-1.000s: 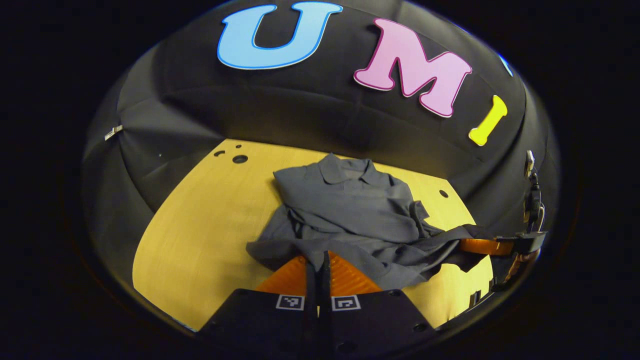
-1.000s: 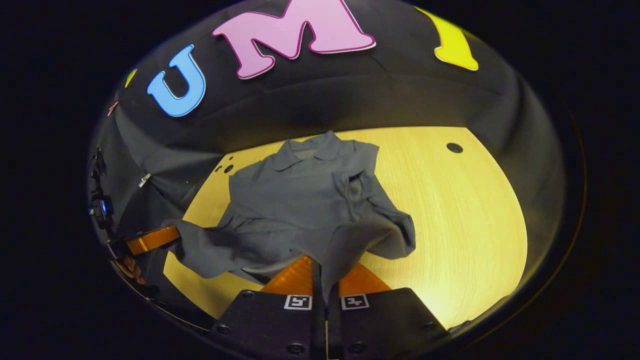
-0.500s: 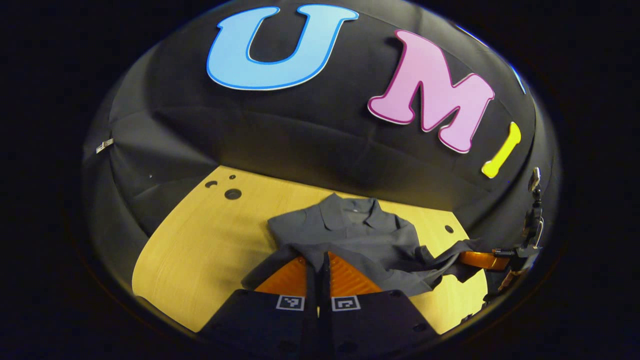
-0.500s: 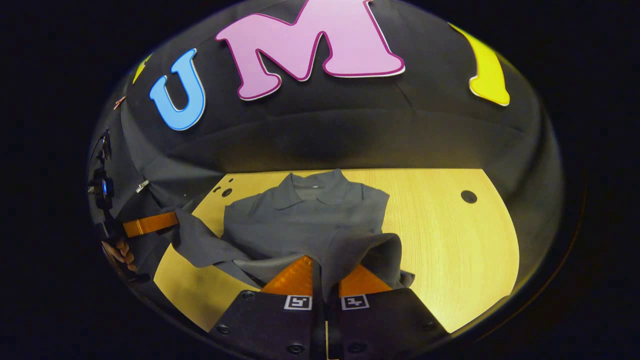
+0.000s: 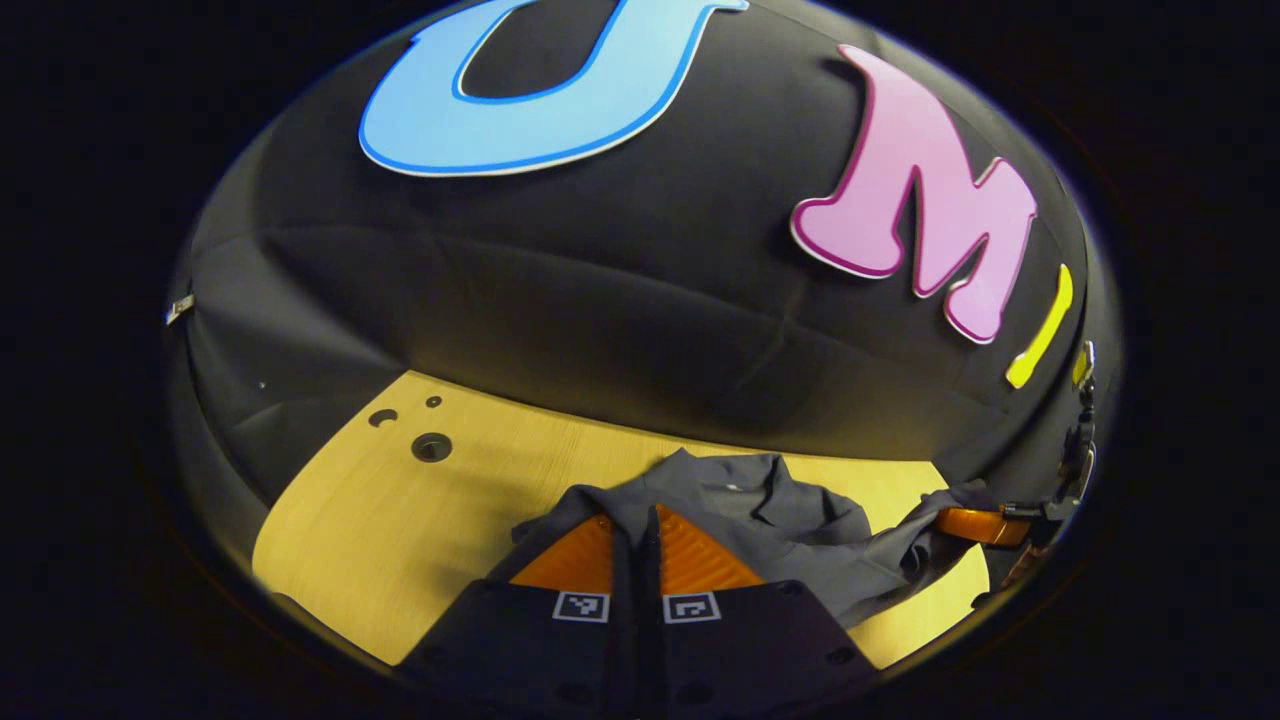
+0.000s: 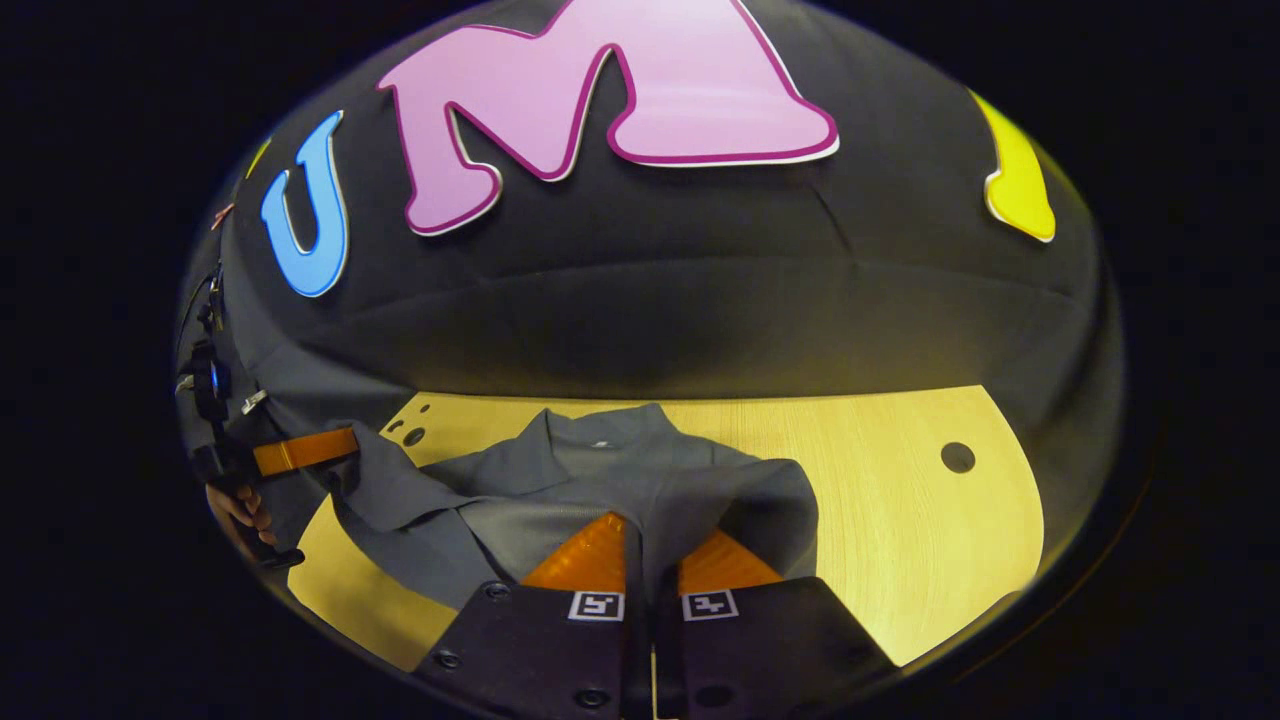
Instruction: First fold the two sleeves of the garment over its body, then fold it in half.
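Note:
A grey collared shirt (image 5: 770,505) (image 6: 590,480) lies on the wooden table, its collar toward the booth wall. My left gripper (image 5: 640,525) is shut on the shirt's hem, and the cloth drapes over both fingers. My right gripper (image 6: 650,535) is shut on the hem too, with a fold of fabric hanging between and over its fingers. Both hold the lower part of the shirt lifted and carried over the body toward the collar. In the right gripper view the left gripper (image 6: 335,450) shows at the left with a hand (image 6: 235,505) under it. The left gripper view catches the right gripper (image 5: 945,522) at the far right.
The wooden table (image 5: 390,510) (image 6: 920,530) has round holes near its far corners (image 5: 431,447) (image 6: 957,457). The black booth wall rises close behind the collar. Bare tabletop lies left of the shirt in the left gripper view and right of it in the right gripper view.
Both grippers have carried the held hem forward over the shirt toward the collar. The visible part of the shirt has shrunk and the booth wall looms nearer.

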A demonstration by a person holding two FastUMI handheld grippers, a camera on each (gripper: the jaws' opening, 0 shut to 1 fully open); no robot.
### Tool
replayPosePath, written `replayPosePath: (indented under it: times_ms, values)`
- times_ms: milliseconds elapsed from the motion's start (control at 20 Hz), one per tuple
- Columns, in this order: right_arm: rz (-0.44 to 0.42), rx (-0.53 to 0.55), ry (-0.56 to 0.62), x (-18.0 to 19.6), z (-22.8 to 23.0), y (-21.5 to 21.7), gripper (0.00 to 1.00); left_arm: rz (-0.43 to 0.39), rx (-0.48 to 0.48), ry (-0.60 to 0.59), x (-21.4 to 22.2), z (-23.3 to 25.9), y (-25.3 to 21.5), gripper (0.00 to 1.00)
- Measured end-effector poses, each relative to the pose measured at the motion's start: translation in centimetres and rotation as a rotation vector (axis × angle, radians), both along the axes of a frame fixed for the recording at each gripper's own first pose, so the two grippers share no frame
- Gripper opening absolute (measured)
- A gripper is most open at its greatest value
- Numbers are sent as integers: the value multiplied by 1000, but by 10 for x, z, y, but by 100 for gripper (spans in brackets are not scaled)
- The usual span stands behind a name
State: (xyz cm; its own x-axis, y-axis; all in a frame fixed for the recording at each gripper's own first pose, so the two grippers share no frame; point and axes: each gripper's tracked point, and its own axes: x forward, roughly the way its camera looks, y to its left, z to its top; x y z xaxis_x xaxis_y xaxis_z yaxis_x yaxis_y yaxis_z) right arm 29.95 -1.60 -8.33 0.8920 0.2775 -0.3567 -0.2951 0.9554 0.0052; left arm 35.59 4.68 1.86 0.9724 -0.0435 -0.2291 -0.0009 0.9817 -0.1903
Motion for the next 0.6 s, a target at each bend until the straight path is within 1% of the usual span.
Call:
replayPosePath:
  times_ms: [150, 200, 250, 400, 500, 550, 600]
  values:
    - [-14, -4, -9, 32, -12, 3, 6, 7, -2, 1, 36, -14, 8, 5]
    - [-21, -7, -8, 41, -18, 3, 6, 6, -5, 0, 47, -20, 9, 9]
    - [-29, -10, -7, 49, -25, 1, 6, 6, -7, 4, 55, -26, 9, 5]
    - [-49, -21, 23, 65, -52, -1, 7, 28, -23, 37, 71, -52, 14, 5]
    - [-61, -42, 38, 69, -63, -4, 12, 47, -42, 53, 78, -63, 16, 7]
    - [-66, -52, 41, 72, -68, -6, 20, 48, -49, 62, 78, -66, 16, 8]
    - [-67, -53, 47, 73, -71, -7, 28, 61, -46, 72, 78, -70, 18, 12]
